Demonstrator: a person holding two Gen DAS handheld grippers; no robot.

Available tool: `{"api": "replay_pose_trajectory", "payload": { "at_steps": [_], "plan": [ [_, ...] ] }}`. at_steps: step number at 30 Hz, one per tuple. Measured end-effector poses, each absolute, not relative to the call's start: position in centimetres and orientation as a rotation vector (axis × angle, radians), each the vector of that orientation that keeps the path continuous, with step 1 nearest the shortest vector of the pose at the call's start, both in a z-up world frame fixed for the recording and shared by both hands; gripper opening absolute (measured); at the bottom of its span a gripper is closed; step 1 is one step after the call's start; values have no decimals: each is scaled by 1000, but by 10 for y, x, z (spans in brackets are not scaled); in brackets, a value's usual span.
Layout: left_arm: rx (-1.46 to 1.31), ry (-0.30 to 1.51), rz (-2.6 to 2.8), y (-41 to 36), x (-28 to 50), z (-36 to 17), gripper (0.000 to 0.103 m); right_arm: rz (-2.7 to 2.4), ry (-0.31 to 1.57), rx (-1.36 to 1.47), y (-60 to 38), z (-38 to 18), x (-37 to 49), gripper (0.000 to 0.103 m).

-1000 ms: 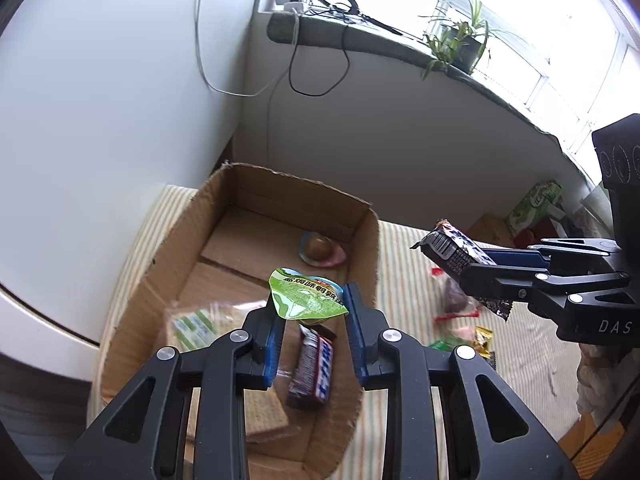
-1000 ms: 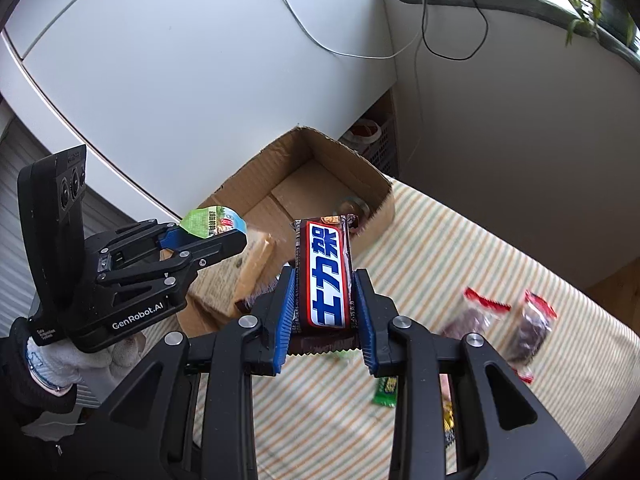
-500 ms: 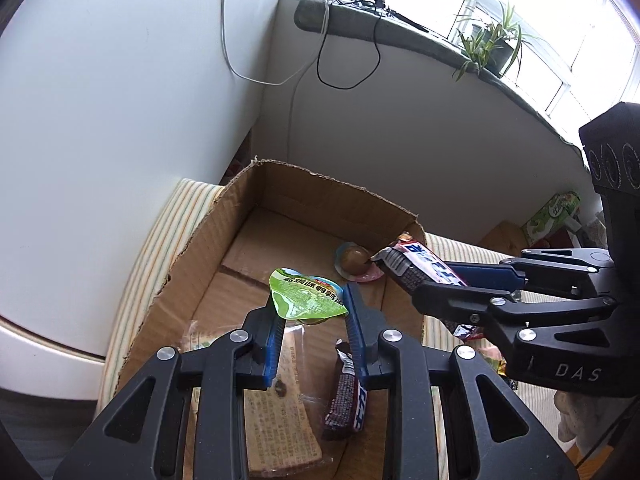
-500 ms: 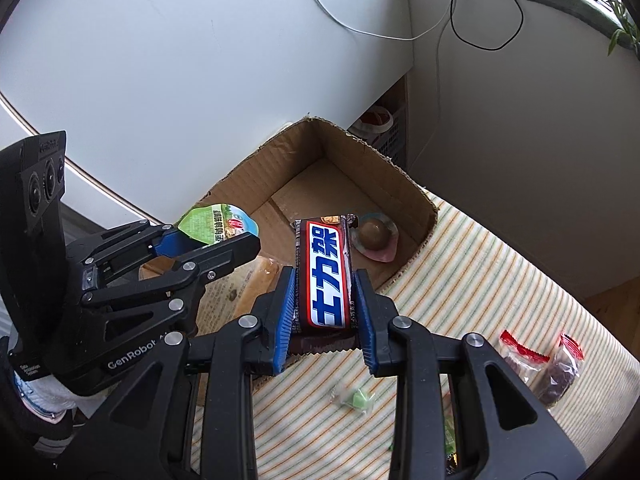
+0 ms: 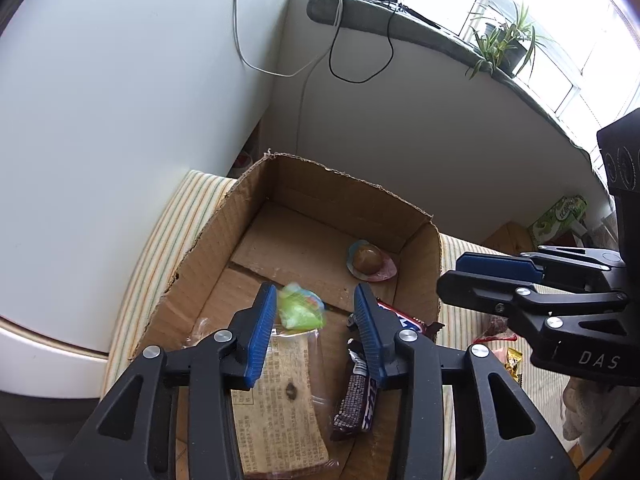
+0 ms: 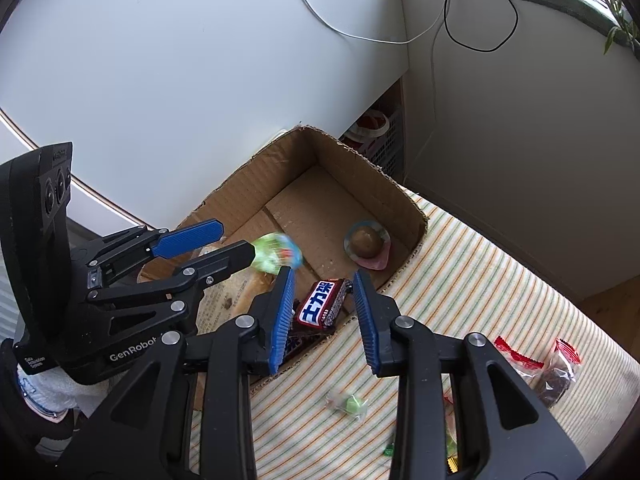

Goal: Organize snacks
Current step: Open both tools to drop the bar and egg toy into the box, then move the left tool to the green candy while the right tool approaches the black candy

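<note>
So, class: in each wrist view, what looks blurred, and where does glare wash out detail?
Left wrist view: the green jelly cup is motion-smeared, and the window is blown out white. Right wrist view: the same cup is blurred; the chocolate bar stays sharp.

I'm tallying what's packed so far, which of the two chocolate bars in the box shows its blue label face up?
The upper chocolate bar, between the right gripper's open jaws; the lower bar lies half hidden beneath it.

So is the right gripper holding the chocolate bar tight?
No, the right gripper stands open and the chocolate bar lies loose over the cardboard box, touching neither pad.
</note>
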State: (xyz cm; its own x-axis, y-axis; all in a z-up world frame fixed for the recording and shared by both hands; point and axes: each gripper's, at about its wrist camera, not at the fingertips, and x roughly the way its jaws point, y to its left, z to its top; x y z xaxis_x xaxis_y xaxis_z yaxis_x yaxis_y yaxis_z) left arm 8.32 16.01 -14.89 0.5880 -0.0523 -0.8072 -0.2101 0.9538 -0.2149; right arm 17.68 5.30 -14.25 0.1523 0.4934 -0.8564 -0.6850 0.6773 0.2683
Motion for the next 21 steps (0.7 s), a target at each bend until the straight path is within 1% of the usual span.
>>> {"api": "replay_pose_trajectory", "payload": {
  "at_steps": [3, 7, 16, 21],
  "plan": [
    [-301, 930, 87, 158, 80, -145, 39, 851, 1126, -179, 40, -136, 175, 34],
    [-305, 908, 66, 154, 74, -137, 39, 832, 1103, -162, 16, -126, 170, 43],
    [-308, 865, -5, 133, 60, -120, 39, 742, 1069, -116, -60, -108, 160, 43],
    [-305, 875, -51, 115, 52, -121, 39, 685, 1081, -111, -98, -114, 150, 43]
  ]
}}
